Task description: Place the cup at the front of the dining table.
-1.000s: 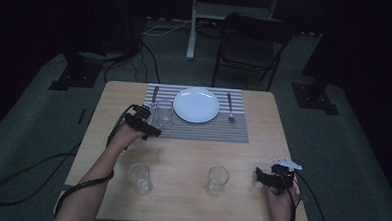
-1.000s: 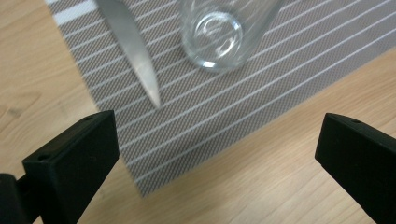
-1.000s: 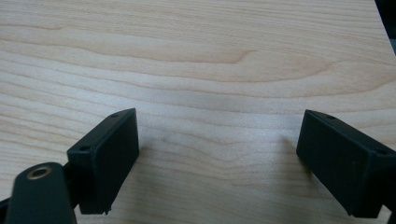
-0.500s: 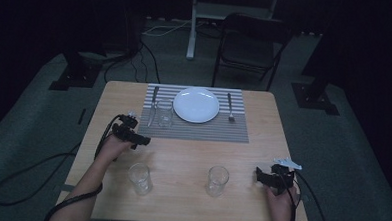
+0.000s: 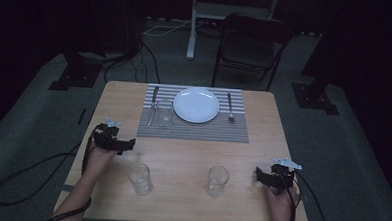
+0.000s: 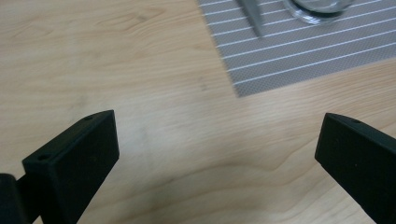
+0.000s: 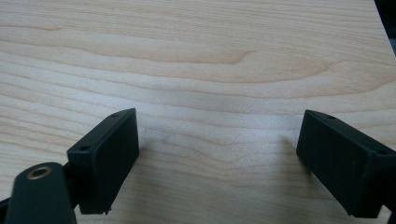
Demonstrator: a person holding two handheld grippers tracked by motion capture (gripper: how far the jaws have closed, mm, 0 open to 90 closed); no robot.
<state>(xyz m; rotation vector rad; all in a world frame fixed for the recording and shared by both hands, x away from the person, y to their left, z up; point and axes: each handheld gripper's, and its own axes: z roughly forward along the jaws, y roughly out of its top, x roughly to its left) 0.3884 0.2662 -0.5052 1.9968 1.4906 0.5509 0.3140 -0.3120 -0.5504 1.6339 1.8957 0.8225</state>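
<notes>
Two glasses stand near me on the bare wooden surface [image 5: 182, 155], and a third glass [image 5: 165, 112] stands far off on the striped placemat [image 5: 193, 130], just left of the white plate [image 5: 196, 104] and beside the knife [image 5: 153, 104]. My left gripper [image 5: 127, 145] hangs over the wood just beyond the near-left glass [image 5: 139, 178], fingers spread wide with nothing between them; in the left gripper view I look between them at the mat's near-left corner [image 6: 243, 88]. My right gripper [image 5: 259, 177] sits low at the near right, fingers [image 7: 105, 154] also wide and empty, pointed left toward the near-right glass [image 5: 217, 180], which stands close beside it.

I judge the next pick is one of these near glasses, and that is where trouble lies. They are clear and hard to read against pale wood in this dim light, so I could misjudge a rim. Coming down off-centre, one finger would catch the wall and tip or skate the glass toward the near edge. Closing too high risks a slippery hold. My left forearm [image 5: 88, 186] passes close to the near-left glass, and a careless swing, or the trailing cable [image 5: 31, 168] tugging, could knock it. Carrying toward the mat, I could clip the third glass or the fork [image 5: 229, 108].
</notes>
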